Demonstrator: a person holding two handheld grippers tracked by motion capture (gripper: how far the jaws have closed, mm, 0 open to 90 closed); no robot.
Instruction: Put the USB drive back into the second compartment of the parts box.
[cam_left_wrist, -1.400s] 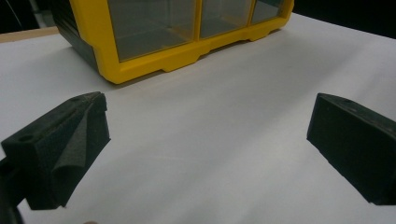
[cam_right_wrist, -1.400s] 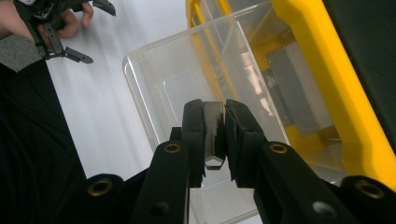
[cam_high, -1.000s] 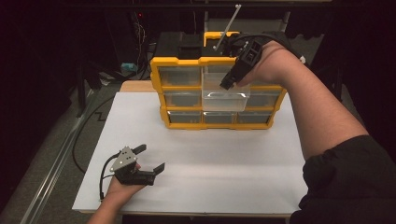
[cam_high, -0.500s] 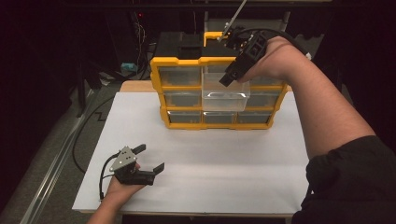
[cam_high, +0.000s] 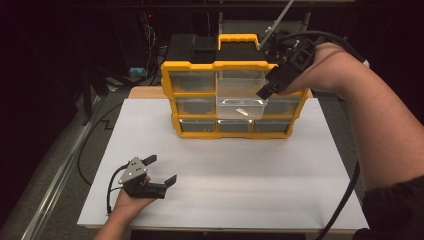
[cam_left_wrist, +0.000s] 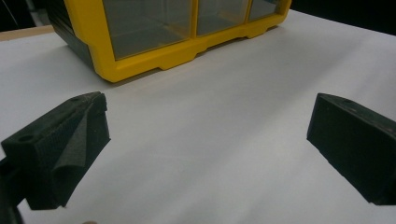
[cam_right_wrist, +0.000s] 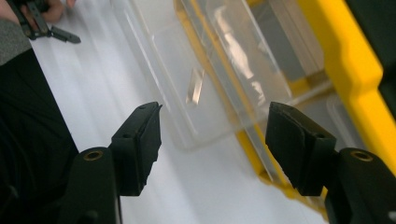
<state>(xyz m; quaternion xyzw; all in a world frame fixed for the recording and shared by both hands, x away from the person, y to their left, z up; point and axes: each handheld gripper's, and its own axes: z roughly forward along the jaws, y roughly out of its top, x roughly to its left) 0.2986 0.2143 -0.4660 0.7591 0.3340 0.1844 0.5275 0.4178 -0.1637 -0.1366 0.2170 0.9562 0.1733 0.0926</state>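
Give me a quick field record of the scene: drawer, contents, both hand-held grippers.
cabinet: yellow drawer cabinet at the far side of the white table
drawer: clear middle drawer pulled out
contents: one small pale piece lying in the drawer
right hand-held gripper: above the drawer's right end, jaws just opening, nothing between them
left hand-held gripper: low over the near left of the table, jaws wide, nothing between them
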